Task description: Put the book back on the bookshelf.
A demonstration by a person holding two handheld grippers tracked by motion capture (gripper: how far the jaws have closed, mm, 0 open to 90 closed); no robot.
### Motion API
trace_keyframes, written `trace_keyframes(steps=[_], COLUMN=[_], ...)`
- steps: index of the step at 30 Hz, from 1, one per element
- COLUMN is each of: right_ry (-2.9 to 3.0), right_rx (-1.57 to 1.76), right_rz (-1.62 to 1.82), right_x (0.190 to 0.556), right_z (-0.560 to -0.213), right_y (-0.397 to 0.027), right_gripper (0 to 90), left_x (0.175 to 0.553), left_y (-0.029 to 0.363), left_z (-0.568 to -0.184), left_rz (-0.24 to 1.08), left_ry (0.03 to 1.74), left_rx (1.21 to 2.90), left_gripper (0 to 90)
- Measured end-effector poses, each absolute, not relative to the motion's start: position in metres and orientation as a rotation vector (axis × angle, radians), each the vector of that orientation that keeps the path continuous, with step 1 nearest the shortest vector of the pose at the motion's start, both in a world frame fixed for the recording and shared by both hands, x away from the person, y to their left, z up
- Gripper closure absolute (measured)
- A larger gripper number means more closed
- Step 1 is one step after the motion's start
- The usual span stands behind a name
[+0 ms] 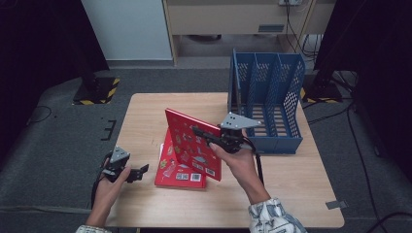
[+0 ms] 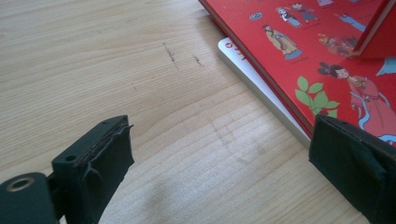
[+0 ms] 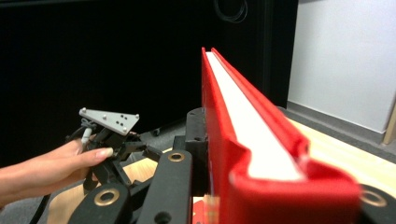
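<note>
Right gripper (image 1: 201, 132) clamped on a raised red book (image 1: 193, 143), tilted over the table (image 1: 291, 184). Right gripper view gives its white page edge; high view, the cover. Left gripper (image 1: 142, 171) jaws apart, nothing between. Books: two red, one white (image 2: 252, 77) beneath. One blue rack (image 1: 266, 99).

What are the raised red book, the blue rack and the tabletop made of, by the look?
Raised red book: glossy printed hardcover, probably board; white page edges show in the right gripper view.
Blue rack: likely moulded plastic, with perforated walls and dividers.
Tabletop: light wood grain, matte; possibly laminate.
</note>
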State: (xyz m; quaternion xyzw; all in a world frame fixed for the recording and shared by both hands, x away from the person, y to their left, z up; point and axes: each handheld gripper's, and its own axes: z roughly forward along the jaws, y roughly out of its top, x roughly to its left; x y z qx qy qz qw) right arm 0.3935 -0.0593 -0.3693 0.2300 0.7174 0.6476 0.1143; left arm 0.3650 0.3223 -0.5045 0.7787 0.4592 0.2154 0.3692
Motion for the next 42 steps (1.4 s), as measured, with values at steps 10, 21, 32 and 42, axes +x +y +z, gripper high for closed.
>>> trace_keyframes(steps=[10, 21, 32, 42], right_ry=[2.063, 2.038, 2.012, 1.978], right_rx=[0.715, 0.747, 0.795, 0.818], right_rz=[1.860, 1.849, 1.823, 1.824], right_x=[0.389, 0.381, 0.370, 0.356], right_z=[-0.364, -0.364, -0.364, -0.362], right_y=[-0.079, -0.098, -0.125, -0.151], right_gripper=[79.7, 79.6, 79.7, 79.6], left_x=[0.365, 0.367, 0.367, 0.367], left_y=[0.324, 0.330, 0.330, 0.333], left_z=[-0.510, -0.514, -0.516, -0.519], left_rz=[0.549, 0.582, 0.582, 0.592], left_ry=[1.211, 1.264, 1.283, 1.318], left_rx=[2.038, 2.046, 2.072, 2.071], left_gripper=[5.3, 5.1, 5.0, 5.1])
